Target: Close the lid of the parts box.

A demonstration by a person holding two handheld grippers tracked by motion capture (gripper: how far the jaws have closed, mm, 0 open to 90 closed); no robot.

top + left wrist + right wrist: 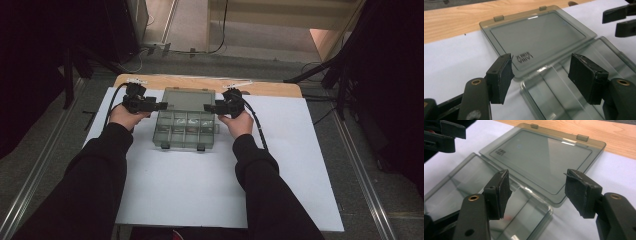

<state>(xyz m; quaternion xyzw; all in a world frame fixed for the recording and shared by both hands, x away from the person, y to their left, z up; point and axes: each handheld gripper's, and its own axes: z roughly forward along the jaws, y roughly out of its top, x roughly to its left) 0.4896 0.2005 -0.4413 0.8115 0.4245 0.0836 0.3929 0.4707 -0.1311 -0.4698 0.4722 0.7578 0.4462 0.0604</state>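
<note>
High view: open compartment box (186, 129) mid-table on white sheet (210, 185), lid (189, 99) flat at far side; left gripper (161, 105) and right gripper (209, 107) flank it, jaws spread, empty.

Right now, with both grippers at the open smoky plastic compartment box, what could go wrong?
1. The left gripper and right gripper have just been closing with nothing between the pads; closing at the hinge line could pinch the clear compartment tray together with the flat tinted lid, or slip off.
2. The light box may skid on the smooth white sheet if the two sides are pushed unevenly.
3. The lid lies flat; forcing it could strain the hinge.
</note>
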